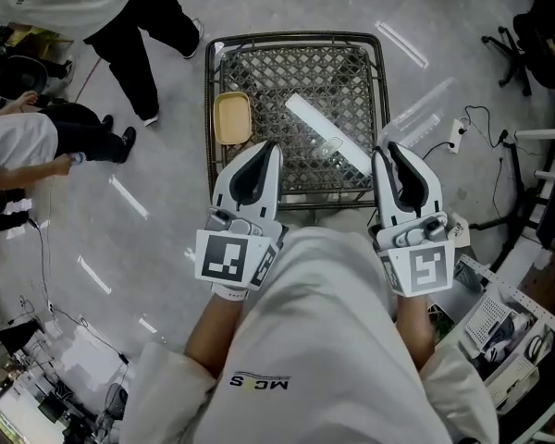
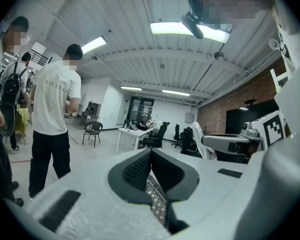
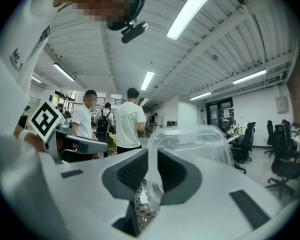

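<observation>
Right gripper view: the right gripper (image 3: 151,156) has its jaws clamped on the thin rim of a clear container (image 3: 190,144). The container stands up and out ahead of the jaws, and its rounded corners rise above them. In the head view the right gripper (image 1: 381,153) points forward, and the clear container (image 1: 326,132) stretches from its tip away to the left. It lies over a mesh table (image 1: 287,70) that sits below and ahead of both grippers.

Left gripper view: the left gripper (image 2: 150,153) has its jaws pressed together with nothing between them. Only a strip of mesh shows beneath the tips. In the head view the left gripper (image 1: 269,146) is level with the right one and well apart from it, with its tip over the near edge of the table. A yellow tray (image 1: 232,118) lies on the mesh just ahead of the left gripper and a little to its left, apart from the container.

Two people (image 1: 120,26) stand on the floor far off to the left of the left gripper.
</observation>
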### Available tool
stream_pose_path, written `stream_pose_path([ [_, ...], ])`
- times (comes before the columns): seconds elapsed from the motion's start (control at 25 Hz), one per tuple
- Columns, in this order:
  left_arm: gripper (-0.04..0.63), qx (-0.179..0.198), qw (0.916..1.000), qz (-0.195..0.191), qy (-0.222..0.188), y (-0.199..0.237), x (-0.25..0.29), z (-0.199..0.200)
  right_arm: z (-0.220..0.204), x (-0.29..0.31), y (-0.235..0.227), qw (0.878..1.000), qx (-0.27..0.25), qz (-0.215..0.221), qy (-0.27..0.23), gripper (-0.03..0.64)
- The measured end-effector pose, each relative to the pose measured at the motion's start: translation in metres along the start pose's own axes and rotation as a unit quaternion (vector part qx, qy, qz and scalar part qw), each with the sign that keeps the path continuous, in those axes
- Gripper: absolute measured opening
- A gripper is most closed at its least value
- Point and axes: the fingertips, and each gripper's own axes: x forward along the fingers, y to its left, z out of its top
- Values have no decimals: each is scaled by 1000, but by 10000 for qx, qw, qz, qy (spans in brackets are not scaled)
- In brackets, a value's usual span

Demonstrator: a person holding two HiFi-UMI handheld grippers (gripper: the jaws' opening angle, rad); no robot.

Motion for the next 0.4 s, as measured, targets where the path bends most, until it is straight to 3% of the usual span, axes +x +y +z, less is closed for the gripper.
stream_pose_path([
  [0.4, 25, -17, 10000, -2, -35, 2, 3, 6, 0, 2, 1, 10000, -31, 39, 72, 71],
])
